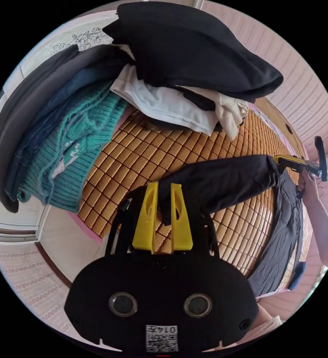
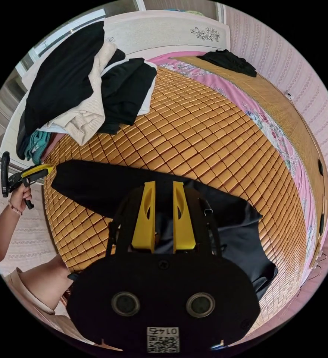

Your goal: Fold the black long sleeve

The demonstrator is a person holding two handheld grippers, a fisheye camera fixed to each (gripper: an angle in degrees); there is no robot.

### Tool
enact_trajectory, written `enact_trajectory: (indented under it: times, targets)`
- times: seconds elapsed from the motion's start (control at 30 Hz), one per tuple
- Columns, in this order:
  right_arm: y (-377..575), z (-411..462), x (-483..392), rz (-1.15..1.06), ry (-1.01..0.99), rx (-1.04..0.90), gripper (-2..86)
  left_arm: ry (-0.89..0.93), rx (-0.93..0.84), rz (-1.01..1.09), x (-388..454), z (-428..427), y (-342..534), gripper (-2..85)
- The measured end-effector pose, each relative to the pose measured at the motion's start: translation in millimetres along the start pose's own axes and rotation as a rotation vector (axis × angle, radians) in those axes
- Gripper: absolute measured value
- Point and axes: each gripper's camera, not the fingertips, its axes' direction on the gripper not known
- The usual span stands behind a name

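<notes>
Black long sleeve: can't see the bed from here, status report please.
Left gripper shut on sleeve end; right gripper shut on shirt. Shirt stretched over mat. Clothes pile beyond, apart.

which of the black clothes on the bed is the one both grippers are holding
The black long sleeve spread on the bamboo mat, pinched by the left gripper and right gripper; the others lie piled, untouched.

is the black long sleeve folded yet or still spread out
Partly folded: the black long sleeve lies on the bamboo mat, one sleeve drawn across between the left gripper and right gripper.
</notes>
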Motion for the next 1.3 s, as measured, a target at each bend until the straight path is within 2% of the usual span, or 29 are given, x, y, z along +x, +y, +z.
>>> enact_trajectory:
  times: [0.07, 0.1, 0.2, 0.37, 0.43, 0.53, 0.67, 0.77, 0.87, 1.0, 1.13, 1.3]
  targets:
    - [-14.1, 23.9, -2.8, 0.003, 0.018, -0.104, 6.3, 0.01, -0.086, -0.015, -11.2, 12.5, -6.1, 5.9]
    - [-15.7, 26.7, -3.2, 0.007, 0.018, -0.113, 6.0, 0.02, -0.05, 0.021, -15.2, 7.6, -7.4, 5.1]
    - [-21.0, 20.7, -4.1, 0.005, 0.024, -0.084, 1.8, 0.052, -0.027, 0.012, -31.1, -7.2, -14.4, 0.1]
    - [-38.7, 11.6, -1.8, 0.008, 0.02, -0.042, -0.6, 0.005, 0.07, 0.065, -46.1, -35.6, -43.5, -0.7]
    - [-45.7, 14.1, -0.2, 0.018, 0.0, -0.053, -0.4, -0.032, 0.066, 0.069, -51.5, -30.3, -58.0, -0.4]
    - [-47.3, 11.9, 5.3, 0.04, -0.027, -0.042, 1.0, -0.076, -0.017, -0.035, -69.1, -16.5, -76.6, 1.2]
    - [-12.0, -37.8, 22.1, 0.106, -0.059, 0.093, 5.4, -0.045, 0.086, -0.066, -82.7, -53.3, -67.0, 4.1]
    - [50.5, -75.3, 35.8, 0.181, 0.01, 0.145, 5.8, -0.024, 0.091, 0.04, -68.1, -80.9, -42.2, 4.4]
    - [128.5, -91.9, 51.8, 0.327, 0.065, 0.064, 6.0, 0.069, -0.03, 0.206, -30.8, -85.0, -7.5, 4.3]
    - [225.8, -91.2, 44.4, 0.492, -0.01, -0.125, 6.8, 0.284, -0.296, 0.417, 36.9, -70.3, 51.3, 4.8]
    - [317.7, -87.0, -0.4, 0.587, -0.048, -0.385, 9.1, 0.304, -0.486, 0.605, 81.4, -56.9, 87.8, 6.0]
    - [387.6, -92.4, -39.2, 0.707, -0.036, -0.504, 10.6, 0.225, -0.606, 0.755, 101.9, -50.1, 104.3, 6.4]
